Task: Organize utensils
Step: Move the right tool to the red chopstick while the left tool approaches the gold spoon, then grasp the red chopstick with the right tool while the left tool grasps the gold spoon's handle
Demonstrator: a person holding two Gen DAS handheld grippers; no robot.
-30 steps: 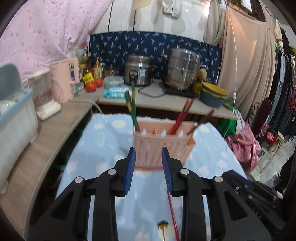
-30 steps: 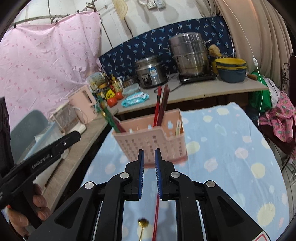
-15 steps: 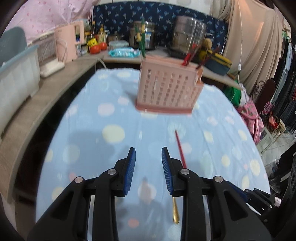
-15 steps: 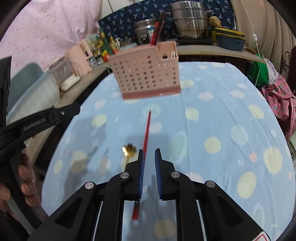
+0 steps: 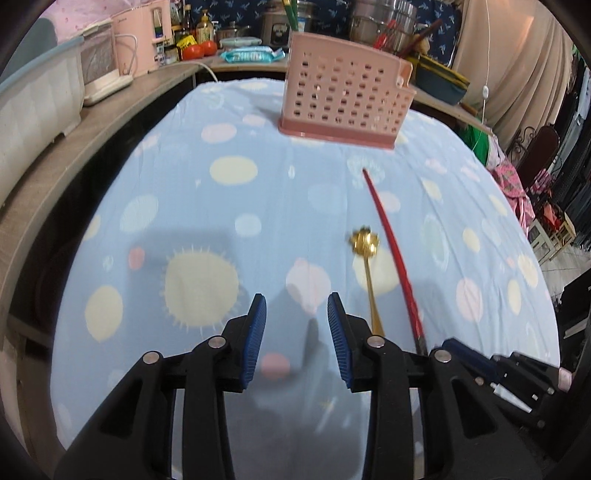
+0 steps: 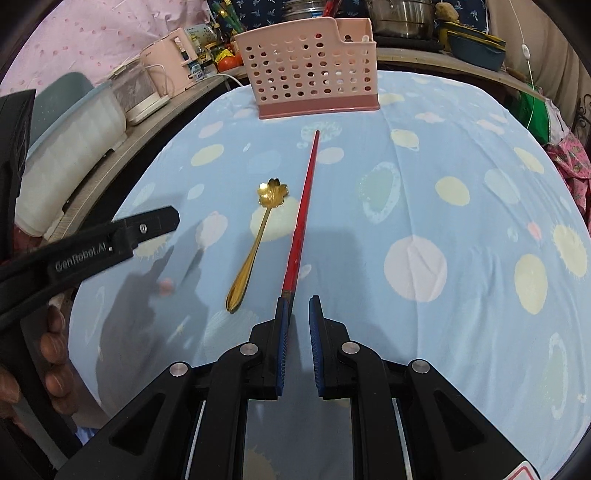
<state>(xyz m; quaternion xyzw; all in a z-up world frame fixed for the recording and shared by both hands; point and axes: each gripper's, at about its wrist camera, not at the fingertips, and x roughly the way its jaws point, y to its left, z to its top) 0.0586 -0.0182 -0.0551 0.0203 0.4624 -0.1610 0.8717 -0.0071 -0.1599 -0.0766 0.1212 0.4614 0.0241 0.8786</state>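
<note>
A red chopstick [image 6: 304, 210] and a gold flower-bowl spoon [image 6: 255, 247] lie side by side on the blue dotted cloth. Both also show in the left wrist view: chopstick [image 5: 391, 243], spoon [image 5: 367, 266]. A pink perforated utensil basket [image 6: 310, 79] with chopsticks in it stands at the far end, also in the left wrist view [image 5: 343, 92]. My right gripper [image 6: 297, 325] is slightly open, with the chopstick's near end at its left pad. My left gripper [image 5: 297, 328] is open and empty, left of the spoon.
A wooden counter [image 5: 74, 147] runs along the left with a white bin [image 5: 33, 110], a pink kettle [image 5: 136, 40] and bottles. Steel pots [image 6: 402, 14] and bowls sit behind the basket. Clothes hang at the right.
Both grippers have pulled back and lowered toward the near end of the table. The basket is now farther away, and the spoon and chopstick lie in full view ahead.
</note>
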